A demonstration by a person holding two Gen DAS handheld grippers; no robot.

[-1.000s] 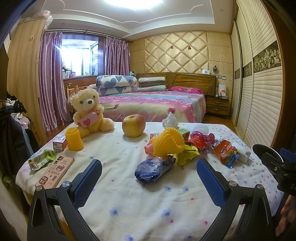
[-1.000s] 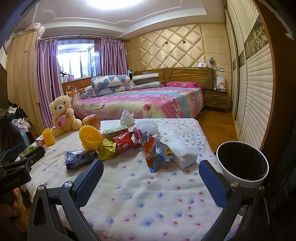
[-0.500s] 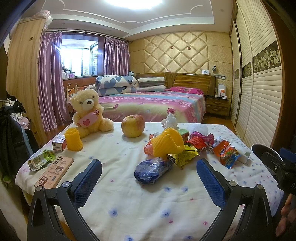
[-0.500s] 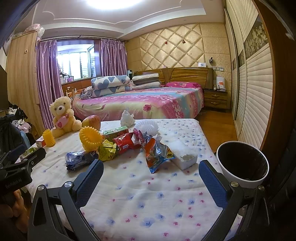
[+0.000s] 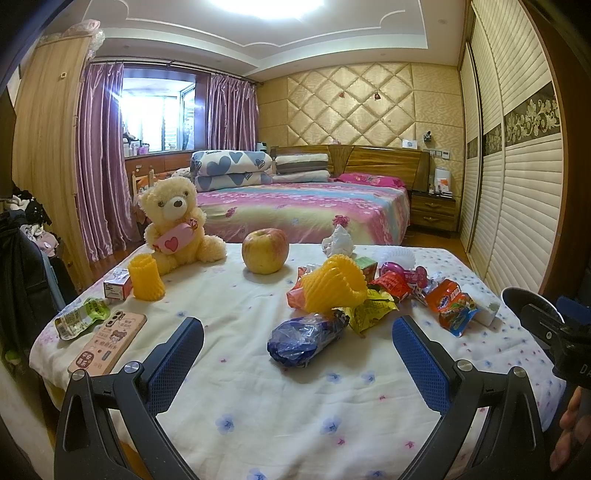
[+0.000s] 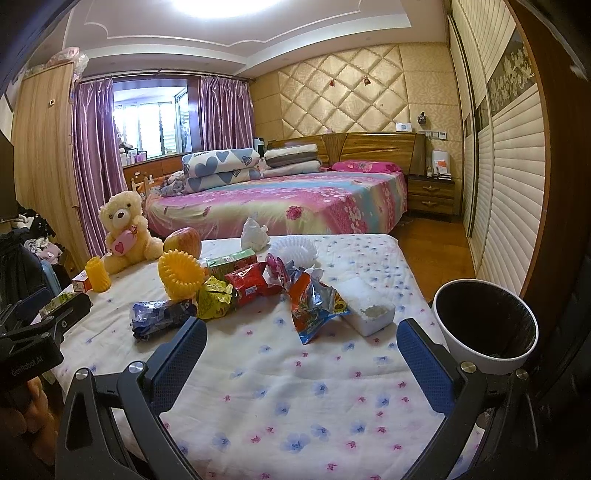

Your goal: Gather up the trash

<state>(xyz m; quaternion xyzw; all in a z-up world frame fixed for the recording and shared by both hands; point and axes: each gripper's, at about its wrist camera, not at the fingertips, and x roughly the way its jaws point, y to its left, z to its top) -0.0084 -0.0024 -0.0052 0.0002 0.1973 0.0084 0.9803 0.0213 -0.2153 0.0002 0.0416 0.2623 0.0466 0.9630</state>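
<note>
Left gripper (image 5: pixel 297 345) hovers over the table (image 5: pixel 258 406), jaws wide apart and empty. At its 12 o'clock lies a blue wrapper (image 5: pixel 308 339), more wrappers (image 5: pixel 448 304) at 1 o'clock. Right gripper (image 6: pixel 301 345) is likewise spread and empty, an orange wrapper (image 6: pixel 316 306) at 12 o'clock, the bin (image 6: pixel 484 325) at 3 o'clock.

Bright ceiling light (image 5: pixel 271 5) glares at top centre; the window (image 5: pixel 157 110) at upper left is overexposed; edges bend and darken, centre sharp
</note>
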